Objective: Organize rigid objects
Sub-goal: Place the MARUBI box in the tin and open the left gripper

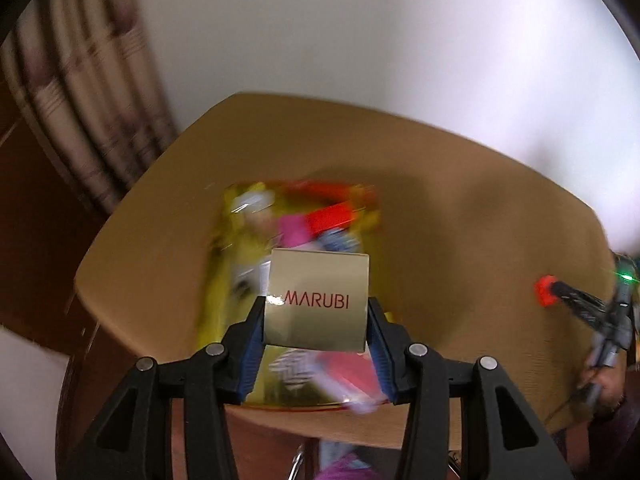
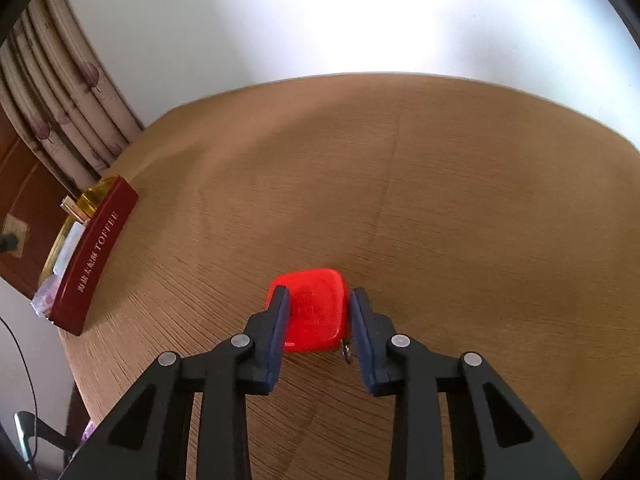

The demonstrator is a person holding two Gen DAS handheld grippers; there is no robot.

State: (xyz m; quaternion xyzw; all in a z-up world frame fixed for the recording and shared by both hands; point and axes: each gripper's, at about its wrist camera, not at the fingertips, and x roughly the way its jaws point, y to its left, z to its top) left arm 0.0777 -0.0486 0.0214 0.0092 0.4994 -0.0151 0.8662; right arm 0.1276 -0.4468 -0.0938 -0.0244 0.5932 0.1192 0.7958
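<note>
Left wrist view: the left gripper (image 1: 317, 312) was seen pinching a small cream box marked MARUBI (image 1: 318, 300), one blue pad on each side wall, printed face toward the camera. The box was held in the air just above a gold-lined tin (image 1: 224, 240) crowded w/ blurred pink, red and blue items; the tin sat on a tan wooden table (image 1: 440, 184), directly below and ahead of the claw, so the next move was judged to be a short drop straight down. Much of the tin was smeared by motion blur. At far right the right gripper was glimpsed w/ something red at its tip, well apart from the tin. Right wrist view: the right gripper (image 2: 318, 312) was seen closed around a red rounded-square object (image 2: 312, 308), a small metal ring hanging at its near corner; whether it touched the tabletop couldn't be told. The tin, shown here as a dark red TOFFEE box w/ a gold interior, lay far to the left at the table's edge, long axis running away from the camera. The left hand was clearly nearer it.
</note>
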